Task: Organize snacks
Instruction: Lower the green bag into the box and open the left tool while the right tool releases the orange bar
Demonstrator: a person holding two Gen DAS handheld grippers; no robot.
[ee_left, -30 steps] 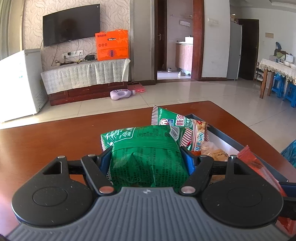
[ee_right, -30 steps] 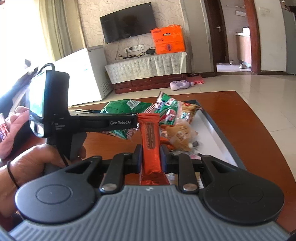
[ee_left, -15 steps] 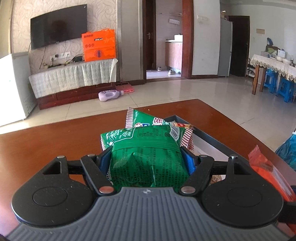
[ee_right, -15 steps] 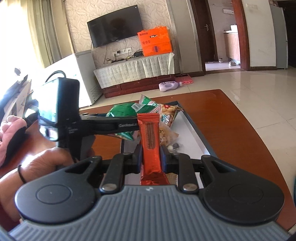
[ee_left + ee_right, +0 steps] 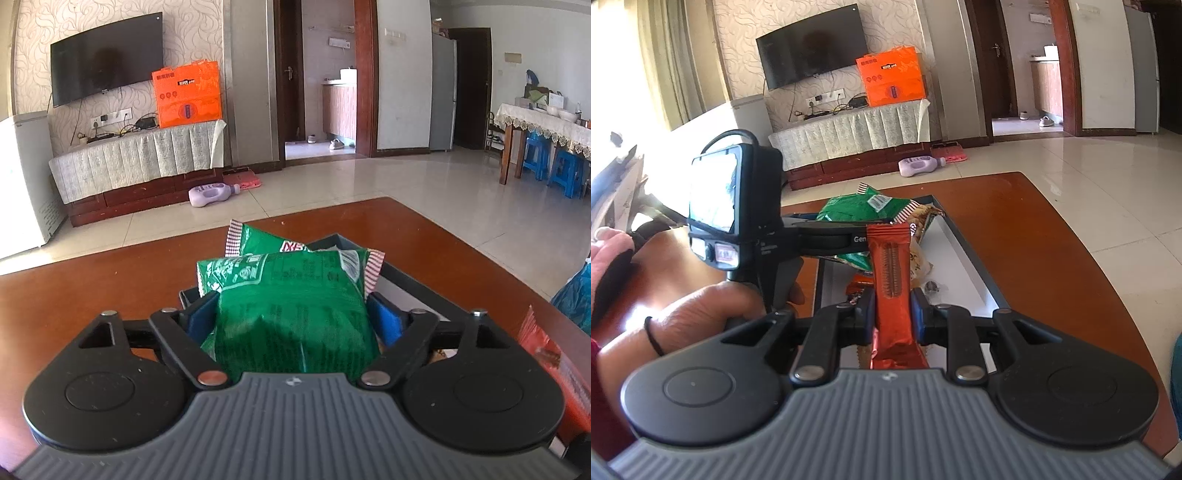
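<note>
A green snack bag (image 5: 295, 295) sits between the blue pads of my left gripper (image 5: 292, 317), whose jaws are opening; the pads stand just off its sides. It hangs over the near-left corner of a dark-rimmed white tray (image 5: 406, 280). Behind it in the tray lies a green bag with red-striped ends (image 5: 258, 240). My right gripper (image 5: 892, 310) is shut on an orange-red snack bar (image 5: 890, 266) held upright above the tray's near end (image 5: 964, 243). In the right wrist view the left gripper's fingers (image 5: 827, 240) reach in from the left with the green bag (image 5: 857, 206).
The tray rests on a brown wooden table (image 5: 92, 288), whose far and right edges are close. A beige packet (image 5: 919, 262) and small wrapped sweets lie in the tray. A person's hand (image 5: 713, 314) holds the left gripper. A blue bag (image 5: 576, 295) shows past the right edge.
The left gripper has carried the green bag to the right, over the tray's corner, and its pads have spread apart. The right gripper keeps the bar and has barely moved.
</note>
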